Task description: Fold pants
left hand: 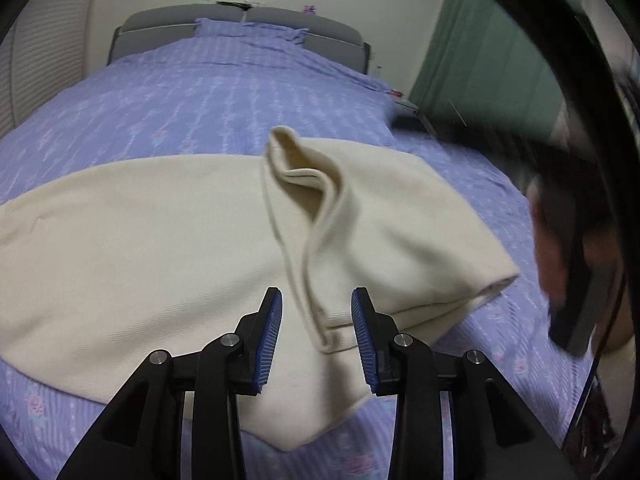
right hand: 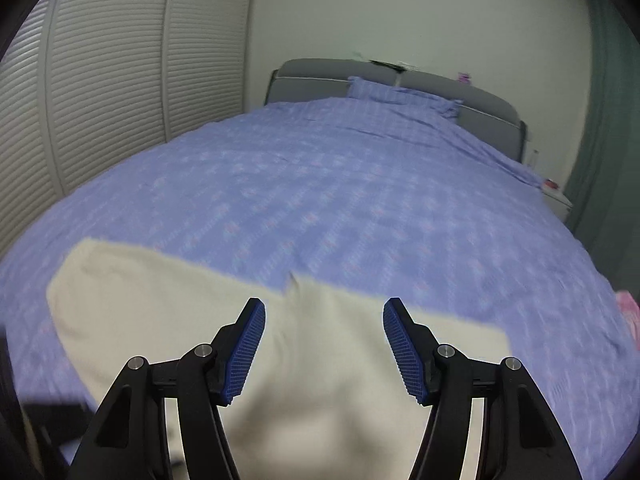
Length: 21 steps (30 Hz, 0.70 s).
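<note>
I am looking down on a wide bed (left hand: pixel 200 92) covered by a lilac-blue spread with a faint pink flower print. Its grey padded headboard (left hand: pixel 336 34) sits at twelve o'clock, with a matching pillow (left hand: pixel 250 32) lying against it. A pair of cream pants (left hand: pixel 140 240) lies directly on the spread, stretching from nine o'clock across to three o'clock, where the cloth is doubled over and one hem stands up in a loose ridge.
</note>
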Tool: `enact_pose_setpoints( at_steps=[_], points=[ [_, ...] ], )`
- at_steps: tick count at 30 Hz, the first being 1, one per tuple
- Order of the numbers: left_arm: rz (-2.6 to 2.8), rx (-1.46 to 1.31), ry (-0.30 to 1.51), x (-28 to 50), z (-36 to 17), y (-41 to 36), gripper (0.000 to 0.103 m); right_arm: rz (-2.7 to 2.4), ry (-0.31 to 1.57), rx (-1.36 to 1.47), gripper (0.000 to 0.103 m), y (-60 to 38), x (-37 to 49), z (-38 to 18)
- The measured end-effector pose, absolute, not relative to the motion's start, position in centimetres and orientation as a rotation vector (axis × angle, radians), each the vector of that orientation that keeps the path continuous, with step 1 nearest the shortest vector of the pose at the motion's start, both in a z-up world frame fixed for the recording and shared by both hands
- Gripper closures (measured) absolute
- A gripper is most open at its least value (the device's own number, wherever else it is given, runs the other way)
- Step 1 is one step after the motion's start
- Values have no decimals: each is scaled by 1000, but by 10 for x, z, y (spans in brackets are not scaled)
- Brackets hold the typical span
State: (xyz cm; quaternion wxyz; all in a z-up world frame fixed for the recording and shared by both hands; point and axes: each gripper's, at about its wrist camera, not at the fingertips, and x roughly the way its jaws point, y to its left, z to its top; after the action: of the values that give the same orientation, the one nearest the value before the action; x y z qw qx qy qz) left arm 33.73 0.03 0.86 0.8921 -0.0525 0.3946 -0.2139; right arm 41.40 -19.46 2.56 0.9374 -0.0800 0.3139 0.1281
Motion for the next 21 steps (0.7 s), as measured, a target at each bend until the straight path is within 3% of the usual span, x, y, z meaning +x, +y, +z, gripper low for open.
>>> enact_pose_setpoints(
  at_steps=[9,14,21],
  points=[
    [-430,-258,956,367,-18,-8,69,227,766,-52,40,-252,374,-41],
    [-412,-240,959,363,-17,-12,94,251,773,-27,40,-260,366,-48],
    [-392,-220,905,325,2,-4,95,301,747,-10,40,-258,352,-45]
  ],
)
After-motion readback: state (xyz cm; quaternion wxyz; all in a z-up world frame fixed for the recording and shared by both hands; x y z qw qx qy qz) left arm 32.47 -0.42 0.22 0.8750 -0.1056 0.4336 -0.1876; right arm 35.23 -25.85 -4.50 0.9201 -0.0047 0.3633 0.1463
